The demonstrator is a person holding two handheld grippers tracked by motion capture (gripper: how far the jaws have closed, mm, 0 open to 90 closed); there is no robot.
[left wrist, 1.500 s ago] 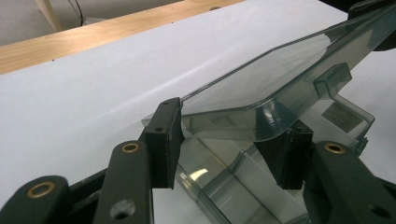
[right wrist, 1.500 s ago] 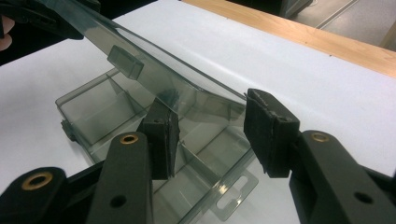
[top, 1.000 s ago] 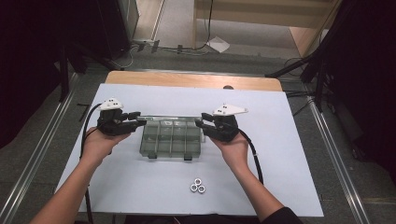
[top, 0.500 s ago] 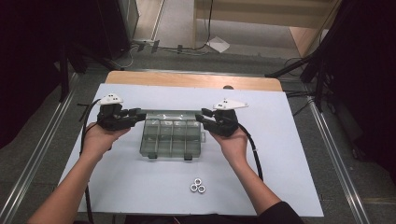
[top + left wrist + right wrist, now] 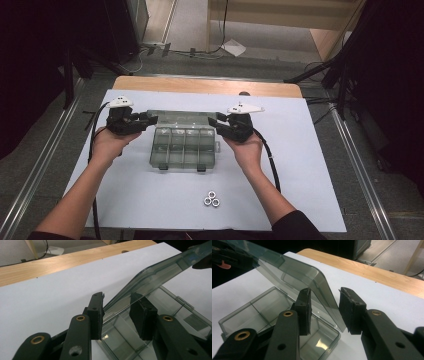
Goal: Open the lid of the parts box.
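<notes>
On the white-covered worktop (image 5: 310, 150), the left hand-held gripper (image 5: 150, 119) sits at the left end of the see-through grey plastic box with little compartments (image 5: 185, 147). Its jaws are spread apart, with the edge of the box's clear lid (image 5: 160, 272) between them, but not squeezed. The lid is lifted and tilts up over the box. At the right end, the right hand-held gripper (image 5: 216, 121) is open too, its jaws on both sides of the lid's corner. Three small silver metal nuts (image 5: 211, 199) lie together near the front edge.

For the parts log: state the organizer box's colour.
Clear smoky grey organizer box, best in the right gripper view.
</notes>
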